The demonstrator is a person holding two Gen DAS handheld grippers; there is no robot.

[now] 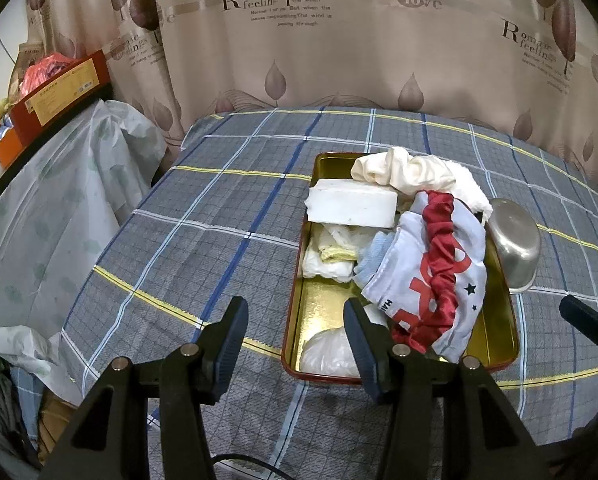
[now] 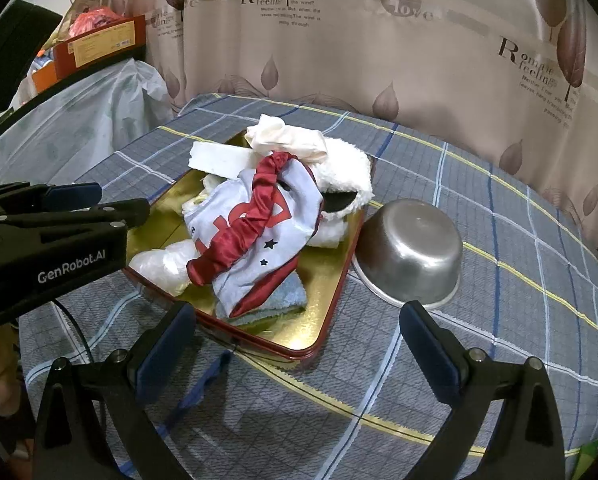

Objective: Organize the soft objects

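Observation:
A gold tray with a red rim [image 1: 323,312] [image 2: 319,320] sits on the plaid cloth and holds a heap of soft things: a light blue garment with red trim [image 1: 423,272] [image 2: 255,236], a cream cloth [image 1: 395,168] [image 2: 287,138], a white fluffy piece [image 2: 347,168], a white foam block [image 1: 351,204], a clear plastic bag [image 1: 327,352] [image 2: 159,260] and a blue towel [image 2: 279,296]. My left gripper [image 1: 295,344] is open and empty at the tray's near left corner. My right gripper [image 2: 299,352] is open and empty just before the tray's near edge.
An upturned steel bowl [image 1: 515,240] [image 2: 413,252] stands right of the tray, touching its side. A curtain [image 1: 339,40] hangs behind the table. A plastic-covered stack with a red box [image 1: 59,92] stands at the left. The left gripper's body [image 2: 51,240] shows in the right wrist view.

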